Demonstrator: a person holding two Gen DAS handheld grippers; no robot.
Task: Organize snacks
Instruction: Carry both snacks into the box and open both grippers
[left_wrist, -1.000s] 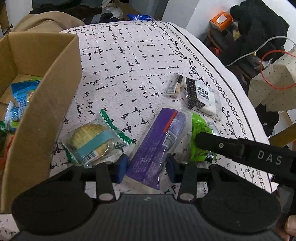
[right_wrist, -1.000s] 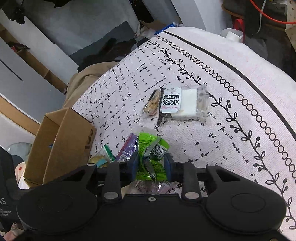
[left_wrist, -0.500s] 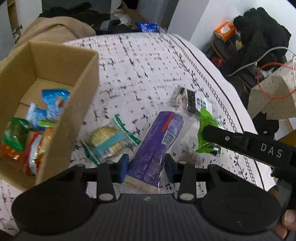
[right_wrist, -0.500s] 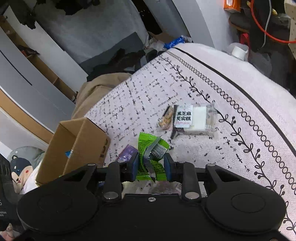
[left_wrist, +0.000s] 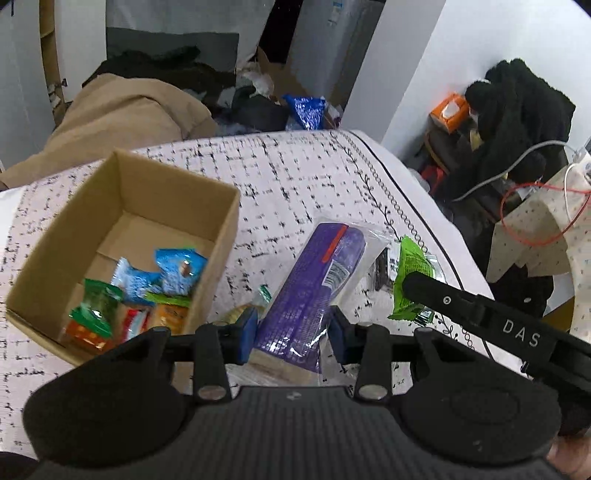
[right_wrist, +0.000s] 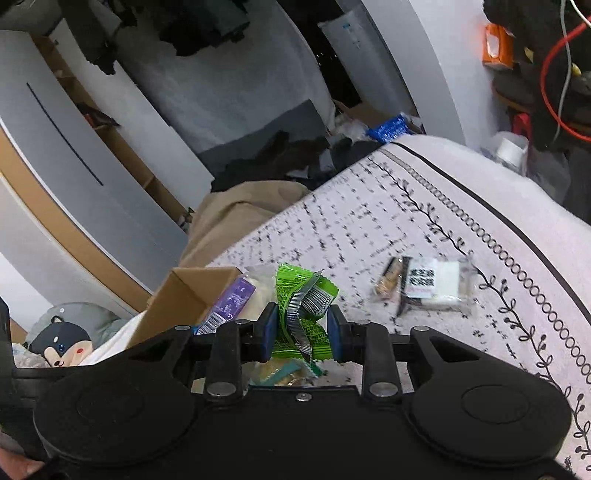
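Left claw (left_wrist: 291, 338): clamped on purple packet (left_wrist: 309, 291), cardboard box (left_wrist: 74, 254) just left. Right claw (right_wrist: 301, 334): clamped on green packet (right_wrist: 301, 314) between its fingers.

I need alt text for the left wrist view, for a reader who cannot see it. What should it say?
The left gripper holds a purple packet above a patterned cloth. An open cardboard box at left already contains several snacks. At right, the other gripper holds a green packet.

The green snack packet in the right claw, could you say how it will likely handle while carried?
The green packet looks crumpled and folded, so probably floppy and light. Its glossy film may slip, though the right claw pinches it across the middle.
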